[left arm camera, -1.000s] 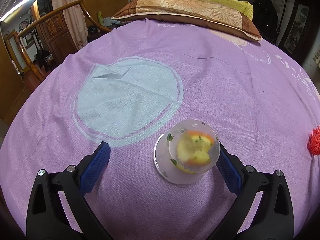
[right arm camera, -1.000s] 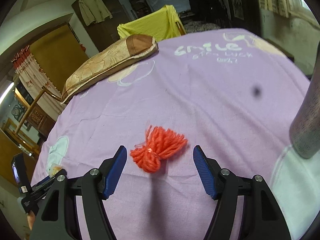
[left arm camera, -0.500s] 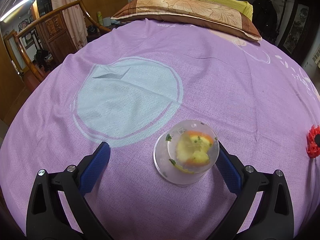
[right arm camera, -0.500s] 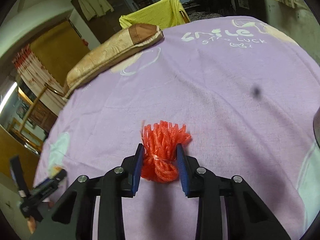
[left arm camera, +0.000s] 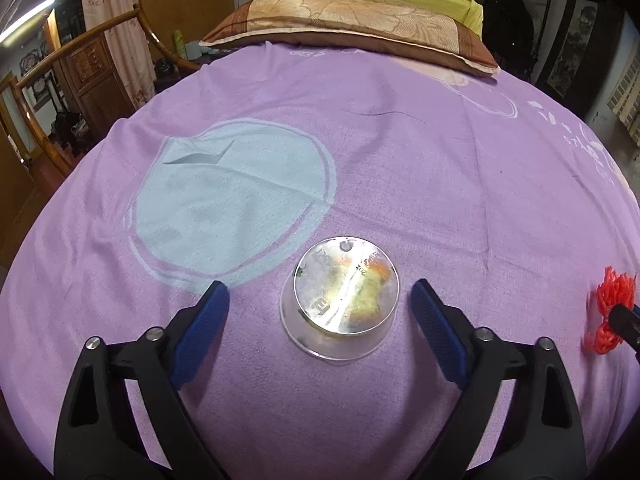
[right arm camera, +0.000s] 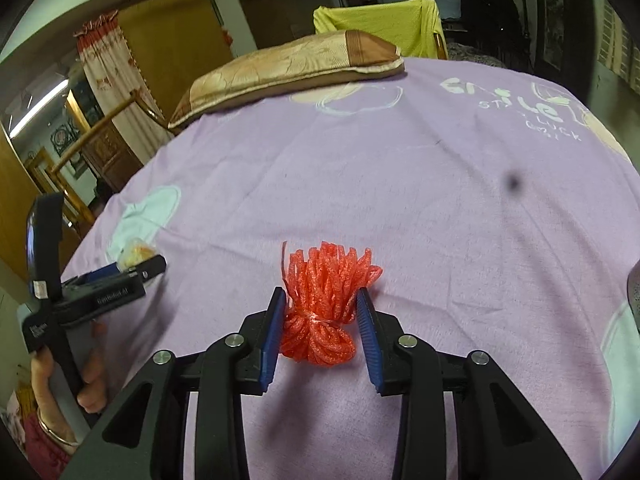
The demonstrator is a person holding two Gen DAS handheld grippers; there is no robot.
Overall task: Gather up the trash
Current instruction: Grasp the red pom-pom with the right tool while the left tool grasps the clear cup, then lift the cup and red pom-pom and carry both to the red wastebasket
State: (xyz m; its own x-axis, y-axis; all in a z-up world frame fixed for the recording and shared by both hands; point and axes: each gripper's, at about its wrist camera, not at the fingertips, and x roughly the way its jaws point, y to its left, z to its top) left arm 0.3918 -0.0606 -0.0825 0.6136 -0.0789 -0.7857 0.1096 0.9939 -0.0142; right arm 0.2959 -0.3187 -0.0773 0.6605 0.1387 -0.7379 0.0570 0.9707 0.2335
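Now the red mesh bundle [right arm camera: 320, 304] is lying on the purple bedspread [right arm camera: 420, 208] with its long axis running away from the camera, tied end nearest, frayed end fanning toward the pillow [right arm camera: 288, 66]. It is sitting between the pads of the right gripper [right arm camera: 322, 304], whose jaws have just been easing slightly apart while pressing its sides. Further left, the left gripper [left arm camera: 320, 308] is straddling an upturned clear plastic cup [left arm camera: 340, 304], jaws closing in but touching nothing.
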